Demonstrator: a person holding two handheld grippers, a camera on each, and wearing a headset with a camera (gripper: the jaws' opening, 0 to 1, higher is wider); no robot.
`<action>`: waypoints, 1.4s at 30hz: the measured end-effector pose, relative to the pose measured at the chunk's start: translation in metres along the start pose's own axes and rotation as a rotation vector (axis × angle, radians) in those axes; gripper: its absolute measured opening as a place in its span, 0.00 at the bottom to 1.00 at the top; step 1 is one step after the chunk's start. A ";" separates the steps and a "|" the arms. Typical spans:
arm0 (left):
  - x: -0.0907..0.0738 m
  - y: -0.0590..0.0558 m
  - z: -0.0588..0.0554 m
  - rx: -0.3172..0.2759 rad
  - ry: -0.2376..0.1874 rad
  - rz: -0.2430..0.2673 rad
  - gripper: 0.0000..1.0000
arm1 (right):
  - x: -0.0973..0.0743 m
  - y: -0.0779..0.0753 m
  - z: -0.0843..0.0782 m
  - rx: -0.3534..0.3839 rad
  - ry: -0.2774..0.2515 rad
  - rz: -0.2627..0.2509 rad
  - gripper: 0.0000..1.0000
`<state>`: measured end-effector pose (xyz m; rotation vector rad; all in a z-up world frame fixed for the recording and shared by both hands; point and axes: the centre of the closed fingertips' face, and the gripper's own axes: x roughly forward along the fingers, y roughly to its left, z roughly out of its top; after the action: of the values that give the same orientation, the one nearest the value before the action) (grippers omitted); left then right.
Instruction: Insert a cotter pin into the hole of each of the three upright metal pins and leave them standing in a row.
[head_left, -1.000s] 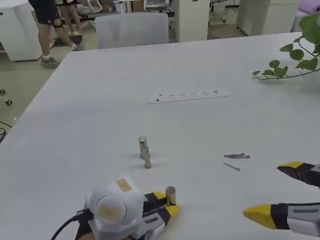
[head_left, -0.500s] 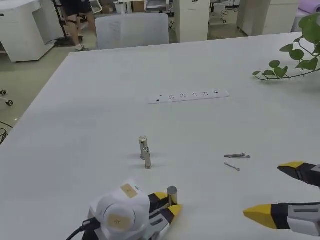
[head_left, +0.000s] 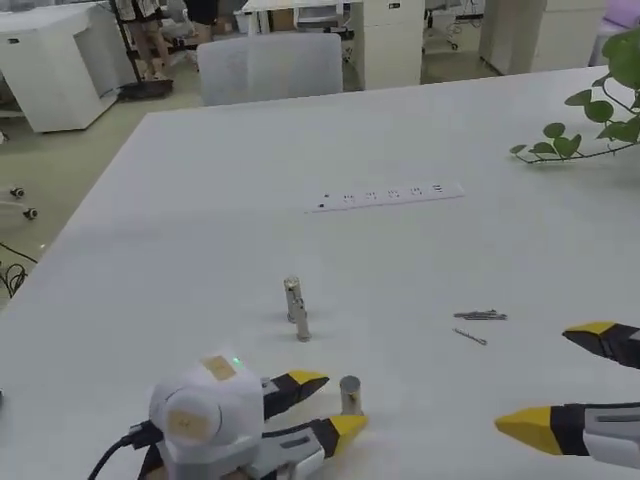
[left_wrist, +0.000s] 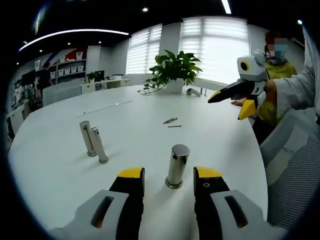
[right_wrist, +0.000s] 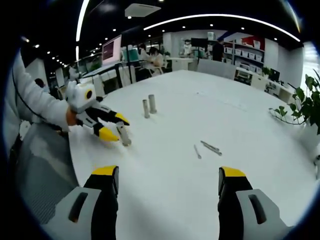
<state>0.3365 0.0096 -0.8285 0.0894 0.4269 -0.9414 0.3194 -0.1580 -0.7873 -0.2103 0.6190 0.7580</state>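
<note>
Head view looks down on the table (head_left: 200, 200); low gripper views face each other, sharing the pins (head_left: 292, 297).

The left tool (head_left: 332, 402) has spread its jaws wider apart; the nearest metal pin (head_left: 350, 394), by the surface's near edge, now stands free between them, untouched.

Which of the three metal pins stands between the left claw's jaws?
The lone metal pin nearest the person, standing untouched inside the open left claw. The other two pins stand close together farther out on the table.
</note>
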 end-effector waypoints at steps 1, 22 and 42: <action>-0.003 0.000 0.001 -0.001 -0.005 -0.003 0.40 | 0.000 0.000 0.000 -0.001 0.000 0.000 0.83; -0.057 -0.001 0.020 -0.075 -0.052 -0.085 0.63 | 0.005 -0.003 -0.013 0.018 0.019 0.027 0.82; -0.103 0.016 0.024 -0.095 -0.074 -0.051 0.66 | 0.010 -0.009 -0.017 0.014 0.033 0.054 0.79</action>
<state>0.3038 0.0917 -0.7682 -0.0427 0.4063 -0.9702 0.3233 -0.1654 -0.8072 -0.1944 0.6634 0.8038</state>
